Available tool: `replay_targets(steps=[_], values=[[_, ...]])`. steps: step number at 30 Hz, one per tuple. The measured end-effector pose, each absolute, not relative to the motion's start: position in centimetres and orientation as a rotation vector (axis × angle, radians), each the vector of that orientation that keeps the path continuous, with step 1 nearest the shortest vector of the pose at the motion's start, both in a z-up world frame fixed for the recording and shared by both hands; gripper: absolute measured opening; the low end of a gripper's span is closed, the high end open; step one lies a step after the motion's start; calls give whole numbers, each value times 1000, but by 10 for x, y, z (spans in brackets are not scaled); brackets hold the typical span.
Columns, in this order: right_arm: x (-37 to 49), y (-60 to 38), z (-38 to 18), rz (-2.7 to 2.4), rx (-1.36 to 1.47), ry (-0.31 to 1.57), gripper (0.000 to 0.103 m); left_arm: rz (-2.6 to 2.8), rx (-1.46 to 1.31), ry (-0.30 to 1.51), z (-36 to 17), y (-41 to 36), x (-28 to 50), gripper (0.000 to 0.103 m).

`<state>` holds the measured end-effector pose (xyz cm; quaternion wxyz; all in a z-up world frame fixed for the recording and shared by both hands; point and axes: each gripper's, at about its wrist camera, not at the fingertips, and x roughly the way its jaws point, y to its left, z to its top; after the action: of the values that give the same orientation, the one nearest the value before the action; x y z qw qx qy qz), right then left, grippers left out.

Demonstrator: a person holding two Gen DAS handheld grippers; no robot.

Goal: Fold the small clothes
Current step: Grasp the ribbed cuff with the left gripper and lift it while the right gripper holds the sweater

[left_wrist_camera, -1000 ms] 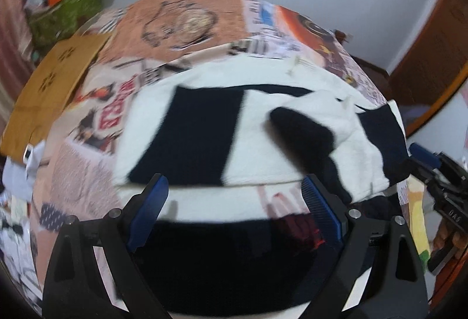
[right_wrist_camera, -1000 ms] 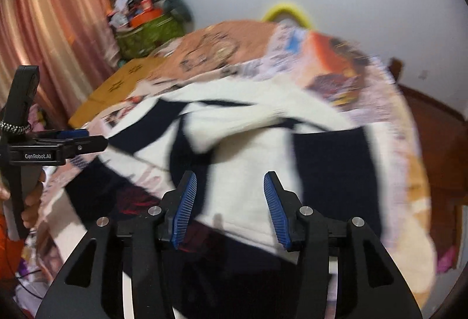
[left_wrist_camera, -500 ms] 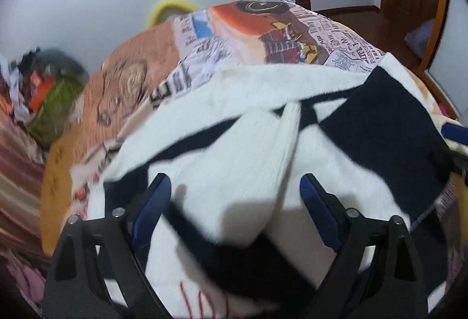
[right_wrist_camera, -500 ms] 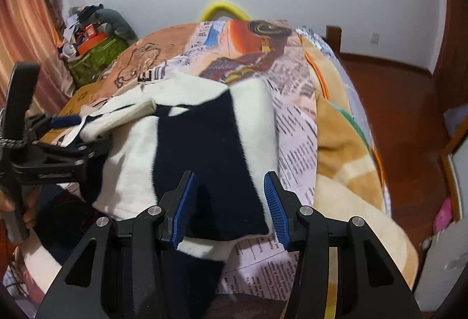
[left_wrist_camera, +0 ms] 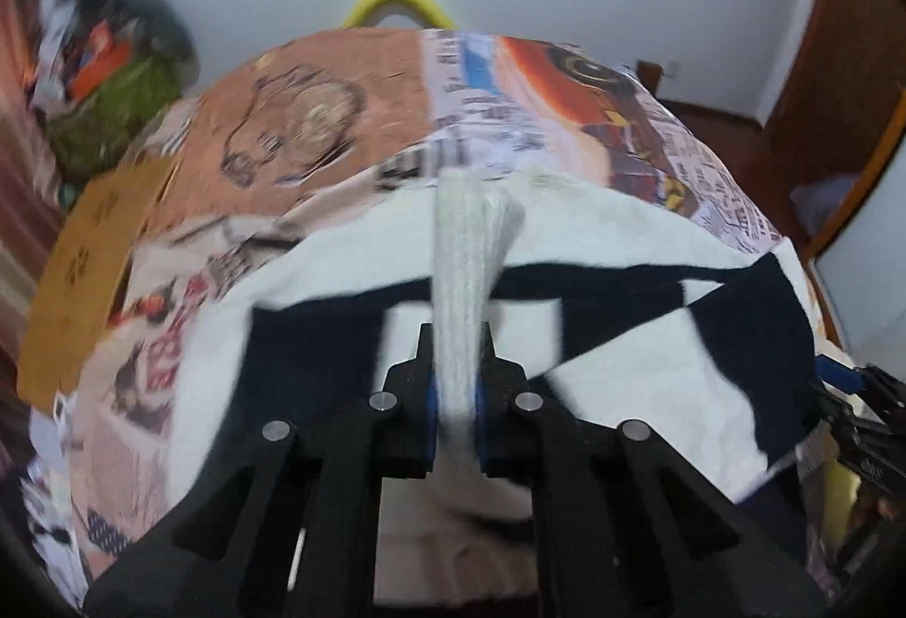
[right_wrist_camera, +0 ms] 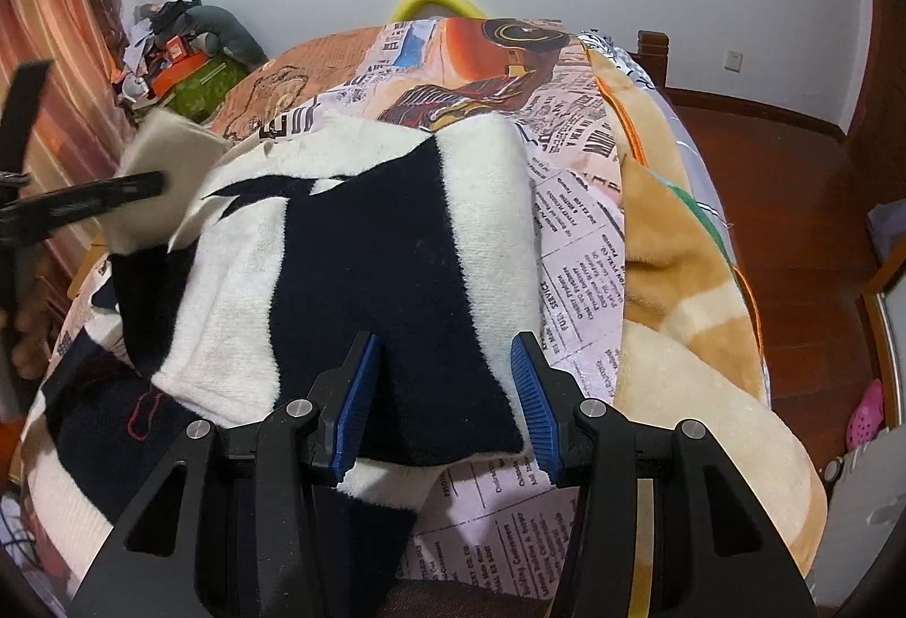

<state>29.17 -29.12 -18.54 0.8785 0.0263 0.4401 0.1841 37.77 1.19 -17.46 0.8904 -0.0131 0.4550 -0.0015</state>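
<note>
A white and navy knit sweater (left_wrist_camera: 623,380) lies spread on the bed; it also shows in the right wrist view (right_wrist_camera: 396,278). My left gripper (left_wrist_camera: 456,391) is shut on a white ribbed part of the sweater (left_wrist_camera: 470,267) and holds it raised; in the right wrist view that gripper (right_wrist_camera: 85,204) sits at the left with the white cloth (right_wrist_camera: 164,165) in it. My right gripper (right_wrist_camera: 444,391) is open over the sweater's near navy edge, with nothing between its pads. It shows at the right edge of the left wrist view (left_wrist_camera: 860,420).
The bed has a newspaper-print cover (right_wrist_camera: 577,221) and a tan fleece blanket (right_wrist_camera: 679,312) on its right side. A yellow headboard (left_wrist_camera: 396,0) stands at the far end. A pile of clutter (right_wrist_camera: 181,63) and curtains sit at the left. Wooden floor (right_wrist_camera: 793,199) lies at the right.
My left gripper has gone from open to shut on the white ribbed part and lifted it. My right gripper stays open at the sweater's near edge.
</note>
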Motion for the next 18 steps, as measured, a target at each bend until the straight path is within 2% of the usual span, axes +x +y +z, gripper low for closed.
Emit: replay_targets(steps=[3, 5, 9, 12, 17, 18], values=[[293, -290, -187, 374, 51, 920, 45, 8, -71, 995, -184, 43, 360, 12], [292, -290, -187, 366, 54, 923, 45, 6, -97, 1049, -199, 58, 350, 17], [291, -287, -185, 348, 49, 931, 45, -11, -200, 1160, -231, 83, 339, 40], [290, -286, -183, 337, 37, 937, 45, -21, -313, 1154, -240, 103, 331, 55], [293, -286, -181, 321, 24, 946, 45, -78, -417, 1138, -240, 120, 334, 53], [294, -286, -180, 317, 27, 946, 45, -73, -404, 1129, -239, 120, 336, 40]])
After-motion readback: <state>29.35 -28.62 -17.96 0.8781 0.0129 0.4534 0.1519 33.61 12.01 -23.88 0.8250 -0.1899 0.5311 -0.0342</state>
